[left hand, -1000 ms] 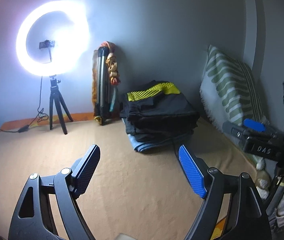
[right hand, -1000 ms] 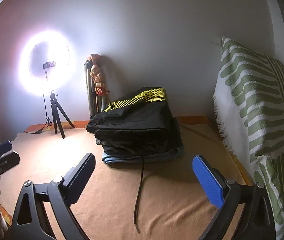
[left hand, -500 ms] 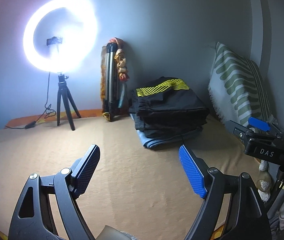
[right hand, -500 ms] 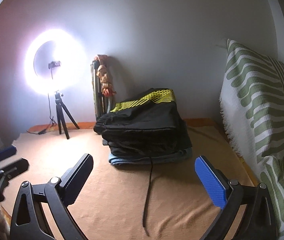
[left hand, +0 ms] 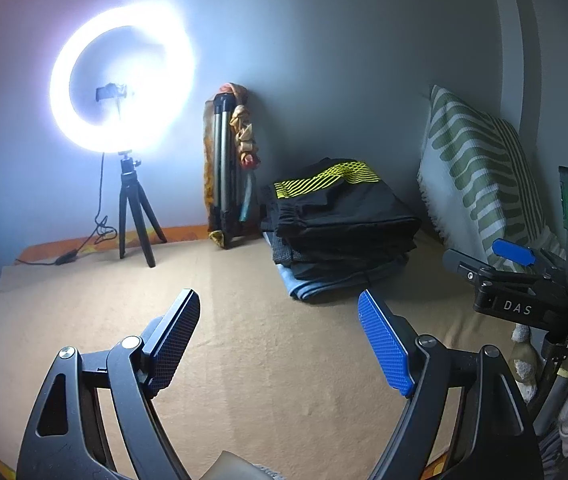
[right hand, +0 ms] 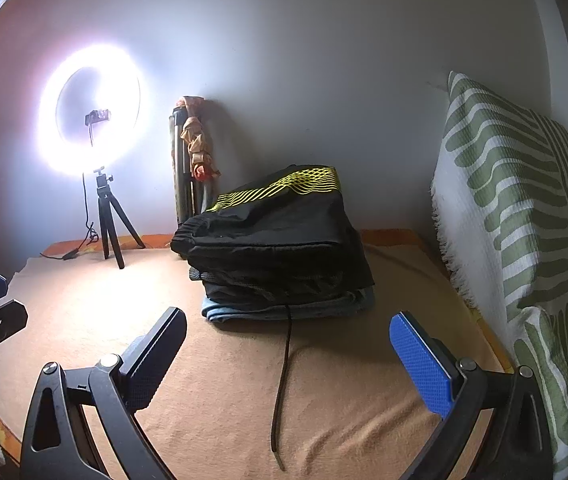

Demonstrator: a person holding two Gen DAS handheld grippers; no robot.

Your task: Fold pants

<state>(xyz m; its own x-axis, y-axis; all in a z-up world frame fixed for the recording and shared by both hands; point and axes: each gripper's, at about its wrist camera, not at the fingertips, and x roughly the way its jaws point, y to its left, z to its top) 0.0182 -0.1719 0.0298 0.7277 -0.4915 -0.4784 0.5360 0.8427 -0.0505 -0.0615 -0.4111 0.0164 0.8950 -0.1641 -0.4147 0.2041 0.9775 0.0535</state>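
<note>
The left gripper hangs above the tan bedspread with its jaws spread wide and nothing between them, and the right gripper sits the same way, wide apart and empty, low over the cloth; both point toward the back of the bed, which suits an approach rather than a grasp. In the left view the right gripper's body shows at the right edge, so the two tools are side by side and level, likely so that each can take one side of a garment. Ahead of them, well apart from the fingertips, lies the stack of folded clothes: black pants with a yellow wave-patterned band on top, darker layers beneath and a blue piece at the bottom, squared up against the wall to keep the open cloth in front free as a working area. A dark drawstring trails from the stack forward across the bedspread, between the right gripper's fingers in that view but not touched by them. The ring light on its small tripod stands at the back left, a folded tripod leans in the corner, and a green-striped pillow props against the right side, all set at the edges. No garment lies spread out, so I judge that the next pair has yet to be drawn from the stack.
</note>
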